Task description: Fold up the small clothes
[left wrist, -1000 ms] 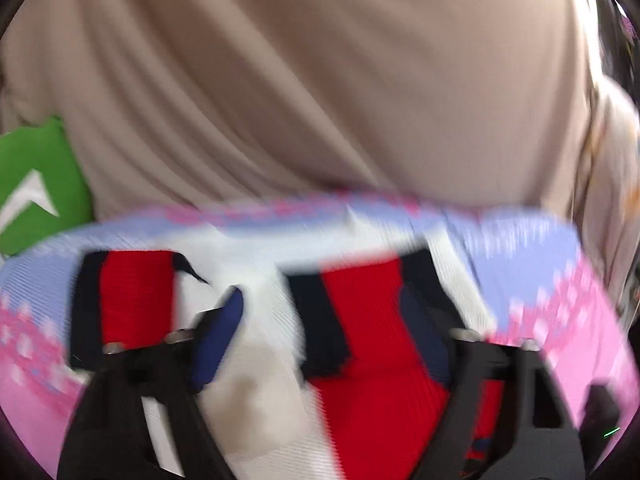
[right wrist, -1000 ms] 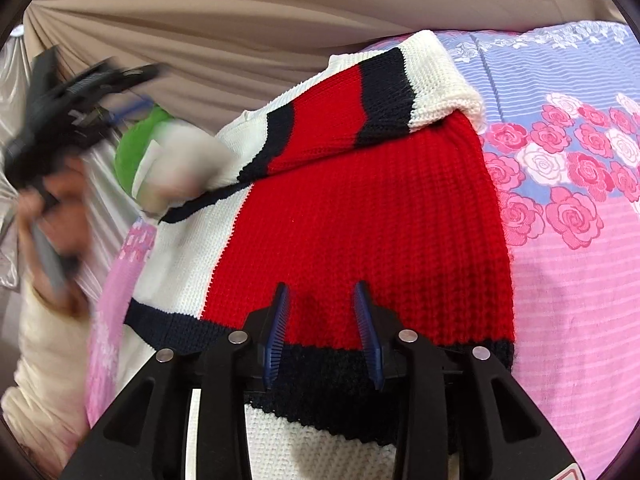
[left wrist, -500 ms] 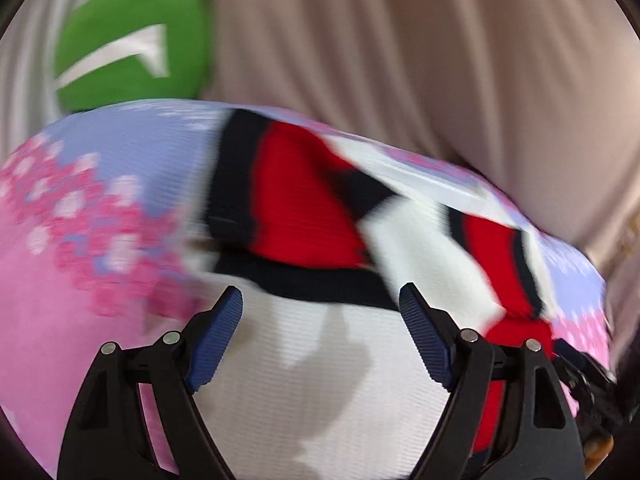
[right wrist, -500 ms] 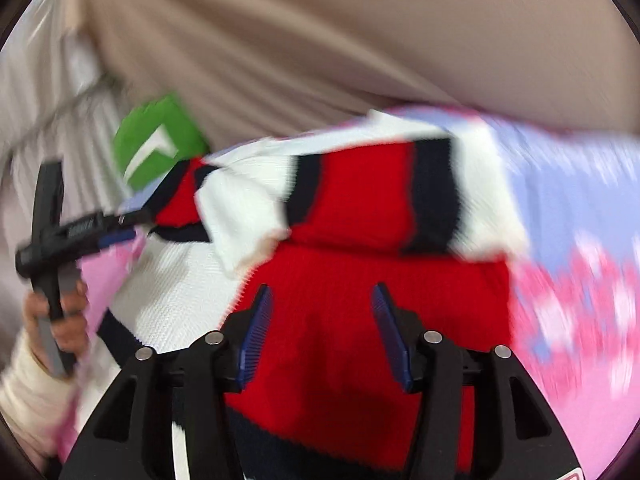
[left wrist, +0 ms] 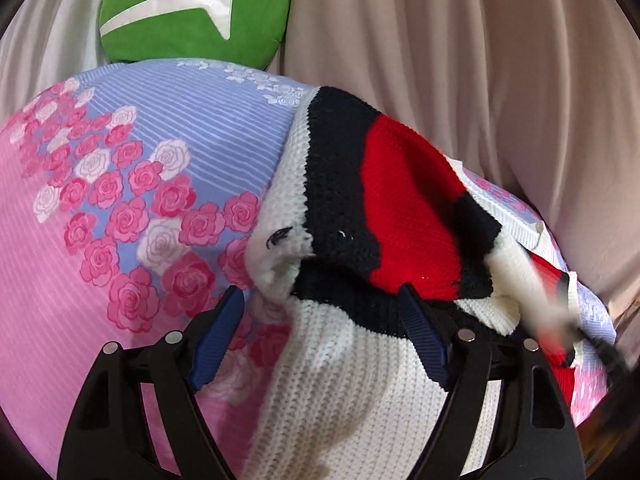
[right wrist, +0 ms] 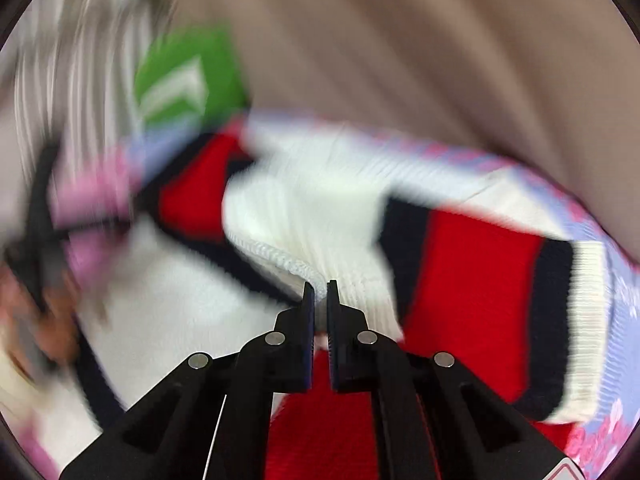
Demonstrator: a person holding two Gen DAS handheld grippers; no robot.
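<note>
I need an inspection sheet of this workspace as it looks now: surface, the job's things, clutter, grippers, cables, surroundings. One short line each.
Surface: rose-print bedsheet, pink and lilac.
Job's things: knit sweater, red, white and dark stripes, lying rumpled.
Clutter: green cushion at the far edge.
Grippers: left gripper open over the sweater; right gripper has just closed, pinching a white ribbed edge.
Cables: nothing seen.
Surroundings: beige curtain behind.

The things are carried by a bed (left wrist: 120, 200) covered with a striped sheet, pink toward the near side and lilac toward the far edge, printed with pink and white roses. A knitted sweater (left wrist: 400, 208) in red, white and navy is spread on it, partly bunched, while a green cushion (left wrist: 192, 16) is seen at the far edge.
</note>
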